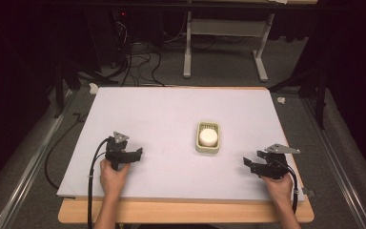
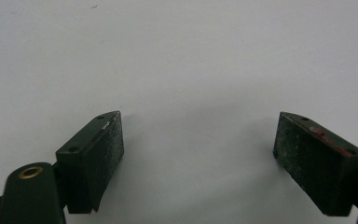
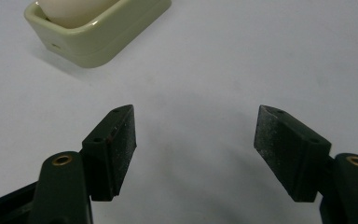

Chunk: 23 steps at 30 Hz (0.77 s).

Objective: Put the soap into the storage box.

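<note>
We see the worktop first, a wide pale sheet laid over a wooden board, with cables and a metal stand on the floor beyond its far edge. On it, a little right of the middle, sits a pale green soap dish, lengthwise toward us, and a round white soap lies inside it. In the right gripper view the dish appears at the upper left, well ahead of the jaws and apart from them.

Our left hand-held gripper rests near the front left of the sheet, well apart from the dish. Its jaws stand apart over bare surface, with nothing between them.

Our right hand-held gripper lies at the front right, pointing toward the dish. Its jaws also stand apart, with nothing clamped between them.
</note>
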{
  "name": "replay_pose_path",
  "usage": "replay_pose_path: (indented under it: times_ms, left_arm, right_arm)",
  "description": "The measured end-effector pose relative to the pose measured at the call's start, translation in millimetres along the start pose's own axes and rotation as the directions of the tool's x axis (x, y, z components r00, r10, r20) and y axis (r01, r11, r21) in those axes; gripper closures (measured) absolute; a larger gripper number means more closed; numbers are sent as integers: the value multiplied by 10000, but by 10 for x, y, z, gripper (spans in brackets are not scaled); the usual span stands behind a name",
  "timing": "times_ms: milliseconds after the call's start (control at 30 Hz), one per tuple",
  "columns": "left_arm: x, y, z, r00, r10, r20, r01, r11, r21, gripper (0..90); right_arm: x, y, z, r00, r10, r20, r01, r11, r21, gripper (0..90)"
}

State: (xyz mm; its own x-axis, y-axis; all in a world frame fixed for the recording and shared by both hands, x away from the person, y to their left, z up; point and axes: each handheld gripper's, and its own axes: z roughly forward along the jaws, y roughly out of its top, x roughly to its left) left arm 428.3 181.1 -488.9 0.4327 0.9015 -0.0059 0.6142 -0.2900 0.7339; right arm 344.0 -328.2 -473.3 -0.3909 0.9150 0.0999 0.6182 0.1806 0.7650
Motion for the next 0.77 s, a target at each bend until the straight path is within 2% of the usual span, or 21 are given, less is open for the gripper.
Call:
replay_pose_path:
  times_ms: [400,533,767]
  left_arm:
    - [0,0,-1,10000,6,9,-6,10000,13,165]
    - [-1,-1,-1,10000,10,-4,-10,10000,-6,166]
    - [0,0,-2,10000,7,9,-7,10000,12,166]
  right_arm:
    - [58,-19,85,9980,-385,501,357,9978,553,289]
    - [109,-16,119,9932,-858,786,790,9932,852,271]
    - [108,-20,120,9937,-853,725,791,9933,843,262]
